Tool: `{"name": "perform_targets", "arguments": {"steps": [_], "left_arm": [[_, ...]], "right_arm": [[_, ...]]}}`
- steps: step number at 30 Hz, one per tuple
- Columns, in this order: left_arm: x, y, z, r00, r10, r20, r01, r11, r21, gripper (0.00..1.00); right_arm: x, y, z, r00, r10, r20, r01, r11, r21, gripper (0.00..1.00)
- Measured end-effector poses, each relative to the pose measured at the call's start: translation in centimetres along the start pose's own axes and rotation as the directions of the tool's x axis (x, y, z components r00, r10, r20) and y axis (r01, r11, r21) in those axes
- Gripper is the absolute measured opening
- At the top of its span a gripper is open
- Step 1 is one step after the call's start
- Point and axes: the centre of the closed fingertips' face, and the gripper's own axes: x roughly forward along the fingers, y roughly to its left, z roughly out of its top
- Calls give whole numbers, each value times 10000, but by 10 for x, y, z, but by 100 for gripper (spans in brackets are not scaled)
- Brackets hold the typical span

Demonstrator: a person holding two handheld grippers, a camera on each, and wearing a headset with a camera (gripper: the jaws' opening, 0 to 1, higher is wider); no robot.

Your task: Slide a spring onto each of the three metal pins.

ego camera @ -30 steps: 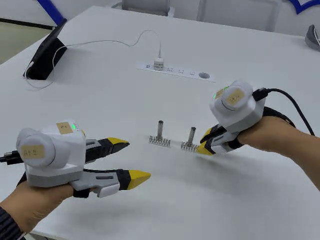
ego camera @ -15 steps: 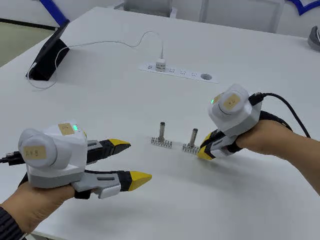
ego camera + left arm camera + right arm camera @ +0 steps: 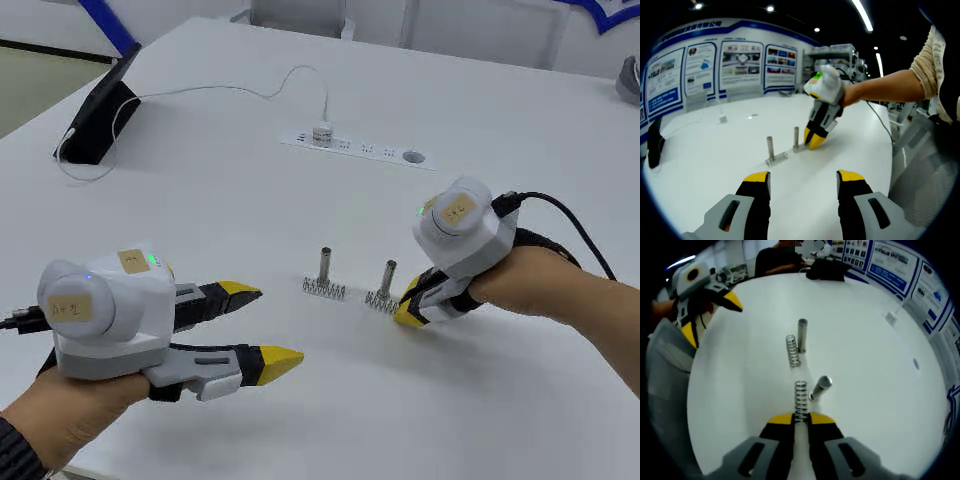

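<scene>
Two metal pins stand upright mid-table, the left pin (image 3: 325, 264) and the right pin (image 3: 388, 275). A spring (image 3: 323, 290) lies flat at the left pin's base. A second spring (image 3: 380, 300) lies by the right pin. My right gripper (image 3: 409, 311) is low on the table and shut on that spring's near end (image 3: 800, 412); the right pin (image 3: 820, 387) leans just beside it. My left gripper (image 3: 264, 325) hovers open at the near left with nothing between its fingers, well short of the pins (image 3: 770, 148).
A white power strip (image 3: 372, 150) with a plugged-in charger (image 3: 322, 133) and white cable lies behind the pins. A black tablet (image 3: 96, 108) leans at the far left. The white table (image 3: 200, 210) has bare room around the pins.
The view has shifted slightly. Both grippers, pins and springs stand almost as before, the right gripper still low at the right spring.
</scene>
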Motion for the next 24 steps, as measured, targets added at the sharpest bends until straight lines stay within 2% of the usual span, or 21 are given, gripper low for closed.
{"name": "perform_targets", "arguments": {"steps": [13,24], "left_arm": [[2,-2,-3,9999,-84,-92,84,10000,4,53],[9,-8,-1,9992,-363,-137,366,9992,158,53]], "right_arm": [[-6,2,3,9999,-122,88,122,9999,21,12],[-15,18,0,10000,-25,51,25,9999,-151,12]]}}
